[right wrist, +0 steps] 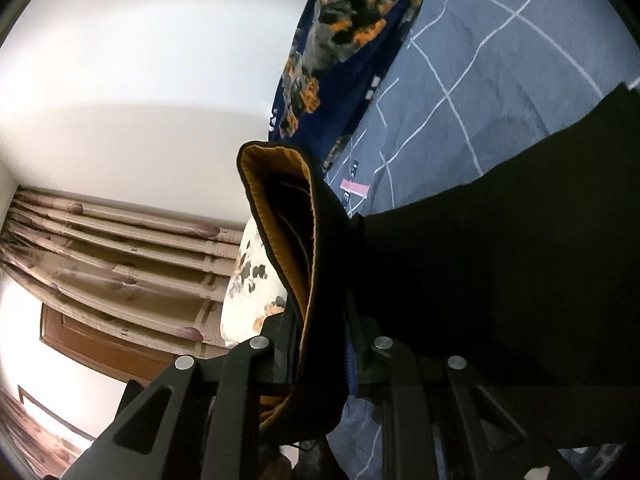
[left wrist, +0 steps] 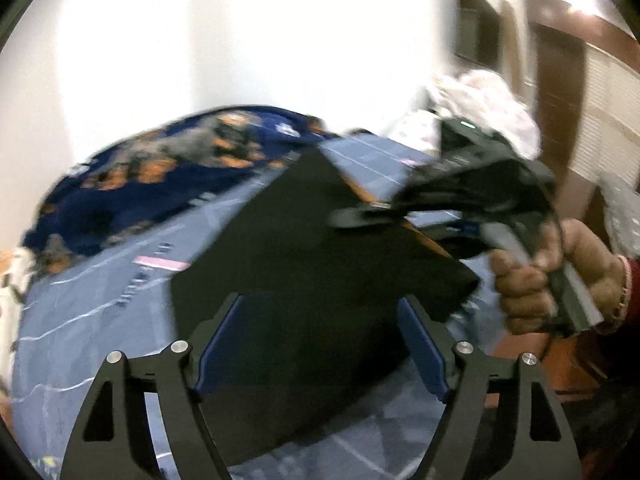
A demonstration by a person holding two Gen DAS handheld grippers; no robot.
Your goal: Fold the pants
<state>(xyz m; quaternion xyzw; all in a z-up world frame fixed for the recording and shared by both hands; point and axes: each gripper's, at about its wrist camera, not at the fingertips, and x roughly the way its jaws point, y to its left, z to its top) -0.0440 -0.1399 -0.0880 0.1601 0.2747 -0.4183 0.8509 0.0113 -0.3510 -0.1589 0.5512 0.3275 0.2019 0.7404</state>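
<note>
Black pants [left wrist: 304, 280] lie spread on a grey-blue bedsheet [left wrist: 100, 312] with white lines. My left gripper [left wrist: 320, 336] is open, its blue pads [left wrist: 220, 344] standing over the pants with nothing between them. My right gripper [left wrist: 360, 216] shows in the left wrist view at the right, held by a hand [left wrist: 560, 280], pinching the pants' edge and lifting it. In the right wrist view the right gripper [right wrist: 320, 320] is shut on the waistband [right wrist: 292, 240], whose orange-brown inside shows; the rest of the pants [right wrist: 500, 280] hangs to the right.
A dark blue blanket [left wrist: 168, 176] with orange and grey flowers lies bunched along the bed's far side by a white wall. A white patterned pillow [left wrist: 492, 112] lies at the right. Curtains [right wrist: 120, 248] and a brown wooden frame [right wrist: 80, 344] stand beyond.
</note>
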